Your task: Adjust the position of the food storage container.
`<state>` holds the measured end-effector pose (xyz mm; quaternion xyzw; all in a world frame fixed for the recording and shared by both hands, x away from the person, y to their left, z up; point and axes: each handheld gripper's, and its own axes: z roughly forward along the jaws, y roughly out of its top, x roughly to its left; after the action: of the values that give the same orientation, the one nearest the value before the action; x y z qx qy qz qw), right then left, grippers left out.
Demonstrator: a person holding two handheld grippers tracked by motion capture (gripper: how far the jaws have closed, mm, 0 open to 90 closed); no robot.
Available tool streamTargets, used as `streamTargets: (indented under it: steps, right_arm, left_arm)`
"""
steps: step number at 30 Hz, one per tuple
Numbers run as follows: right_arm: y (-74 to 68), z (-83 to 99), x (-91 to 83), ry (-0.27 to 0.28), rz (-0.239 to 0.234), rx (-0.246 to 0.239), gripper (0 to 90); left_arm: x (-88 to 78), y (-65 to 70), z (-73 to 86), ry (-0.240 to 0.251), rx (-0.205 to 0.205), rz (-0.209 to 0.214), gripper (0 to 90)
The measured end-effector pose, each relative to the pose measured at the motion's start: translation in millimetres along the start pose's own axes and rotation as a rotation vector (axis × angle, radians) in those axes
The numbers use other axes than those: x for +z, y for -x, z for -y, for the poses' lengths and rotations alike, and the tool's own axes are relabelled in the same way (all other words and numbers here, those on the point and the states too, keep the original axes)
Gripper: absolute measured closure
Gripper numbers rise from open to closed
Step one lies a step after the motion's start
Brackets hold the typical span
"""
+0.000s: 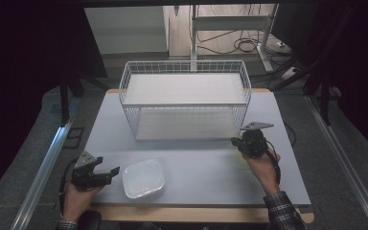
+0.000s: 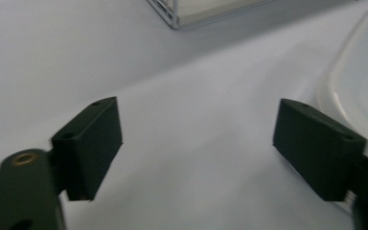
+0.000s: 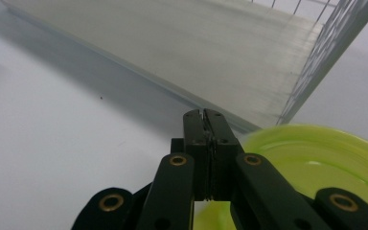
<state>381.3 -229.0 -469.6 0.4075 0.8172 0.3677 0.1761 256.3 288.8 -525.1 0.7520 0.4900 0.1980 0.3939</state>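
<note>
While my left claw (image 1: 109, 171) sits spread wide with nothing in it, the white dish (image 1: 143, 178) lies just to its right, near me.

High view overhead, facing forward; both claw views low, close, sharing the wire basket (image 1: 185, 98) corner.

Right gripper view: green plate (image 3: 316, 167) blurred, cut off by the lower and right edges, partly hidden behind the gripper (image 3: 205, 117). Left gripper view: white dish (image 2: 359, 91) cut off at the right edge; basket (image 2: 172, 14) corner cropped at top.
</note>
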Motion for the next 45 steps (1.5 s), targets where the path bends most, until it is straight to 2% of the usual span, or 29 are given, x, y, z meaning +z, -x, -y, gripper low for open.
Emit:
streamTargets:
  steps: [3,5,11,14,15,17,22,26,31,35,43,45]
  right_arm:
    - [-2.4,-0.6,-3.1,0.022,0.001,0.008,88.7]
    - [-6.2,-1.0,-6.0,0.038,-0.005,0.0,88.8]
    - [-15.9,0.1,-5.1,0.023,-0.002,-0.043,88.8]
    - [-18.1,1.0,-6.1,0.038,-0.018,-0.043,88.9]
    - [-18.1,1.4,-7.0,0.051,-0.024,-0.032,89.7]
    - [-17.0,1.4,-7.0,0.044,-0.092,-0.008,89.7]
    - [-22.9,4.8,-5.3,0.032,-0.09,-0.053,89.8]
    - [-27.6,5.8,-2.5,0.01,-0.1,-0.058,89.8]
    - [-32.1,6.9,-3.2,0.007,-0.084,-0.062,89.9]
    - [-37.7,8.4,-6.3,0.005,-0.077,-0.086,89.9]
    - [-51.4,12.0,-11.6,0.013,-0.11,-0.108,89.9]
    - [-53.7,13.3,-11.7,0.011,-0.128,-0.106,89.9]
  left_arm:
    - [-3.1,1.1,0.2,-0.011,0.002,0.019,23.1]
    - [-6.5,3.3,0.8,-0.019,0.0,0.035,29.9]
    - [-13.0,10.4,5.9,-0.034,0.009,0.065,38.8]
    - [-14.4,12.8,8.2,-0.038,0.013,0.076,40.6]
    - [-14.9,14.2,10.4,-0.044,0.011,0.103,40.9]
    - [-15.2,15.8,12.5,-0.055,0.02,0.105,41.3]
    - [-19.0,18.2,16.7,-0.06,0.024,0.119,43.3]
    - [-21.0,21.5,19.8,-0.068,0.029,0.146,44.6]
    - [-21.4,28.2,20.7,-0.079,0.047,0.169,47.9]
    - [-18.9,35.5,18.5,-0.09,0.069,0.189,54.3]
    - [-11.5,47.2,13.0,-0.1,0.066,0.206,68.2]
    - [-8.4,51.2,10.1,-0.099,0.076,0.209,72.5]
